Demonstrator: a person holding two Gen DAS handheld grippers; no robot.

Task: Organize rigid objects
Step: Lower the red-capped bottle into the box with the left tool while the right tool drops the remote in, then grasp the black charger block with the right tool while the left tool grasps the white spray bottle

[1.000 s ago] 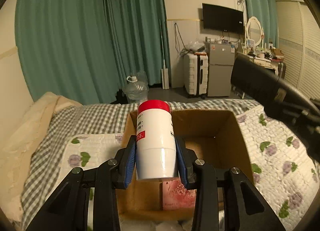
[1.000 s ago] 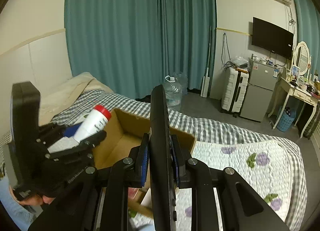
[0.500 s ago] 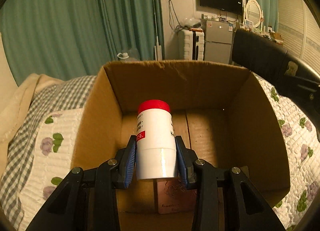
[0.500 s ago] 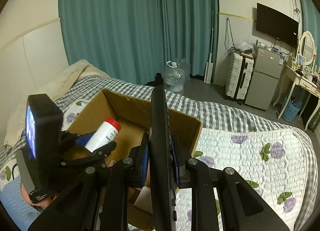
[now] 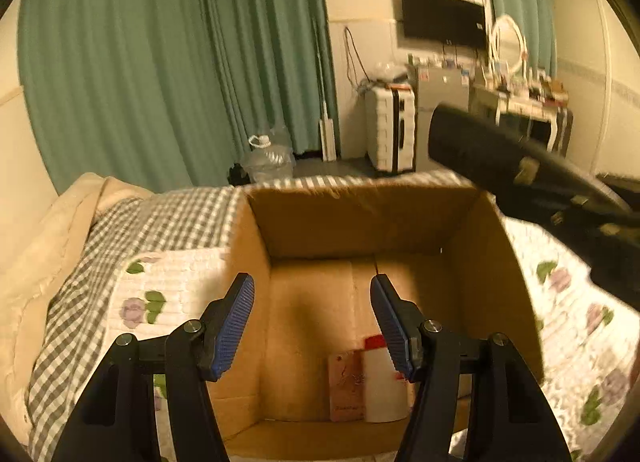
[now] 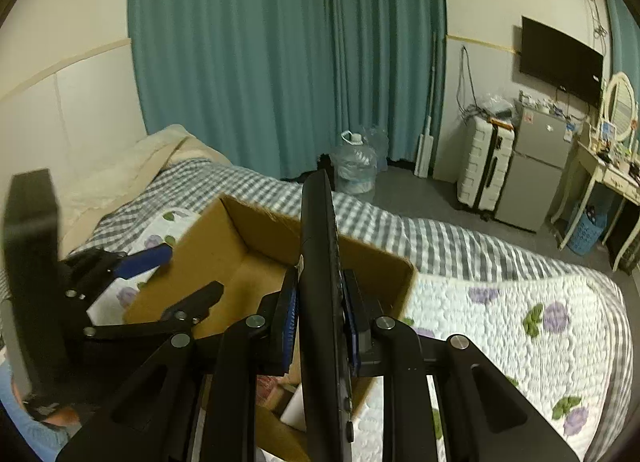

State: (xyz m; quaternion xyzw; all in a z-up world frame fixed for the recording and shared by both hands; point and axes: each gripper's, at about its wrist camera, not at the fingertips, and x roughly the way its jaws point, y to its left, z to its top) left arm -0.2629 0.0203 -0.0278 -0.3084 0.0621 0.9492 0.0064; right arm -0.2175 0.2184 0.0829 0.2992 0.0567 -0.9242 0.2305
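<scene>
An open cardboard box (image 5: 504, 262) sits on the bed. My left gripper (image 5: 312, 318) is open and empty above the box's near side. The white bottle with a red cap (image 5: 382, 382) lies on the box floor next to a pink card (image 5: 346, 386). My right gripper (image 6: 320, 310) is shut on a flat black remote control (image 6: 320, 254), held edge-on over the box's right wall (image 6: 384, 266). The remote also shows in the left wrist view (image 5: 500, 158), at the right above the box. The left gripper shows at the left of the right wrist view (image 6: 176, 274).
The bed has a flowered white quilt (image 6: 520, 326) and a grey checked sheet (image 5: 160, 222). A beige pillow (image 5: 48, 246) lies at the left. On the floor beyond stand a water jug (image 6: 354, 166), a white suitcase (image 6: 484, 166) and a small fridge (image 6: 536, 166).
My left gripper has opened and let go of the white bottle, which now lies in the box. The left gripper has lifted back. The right gripper still holds the remote.
</scene>
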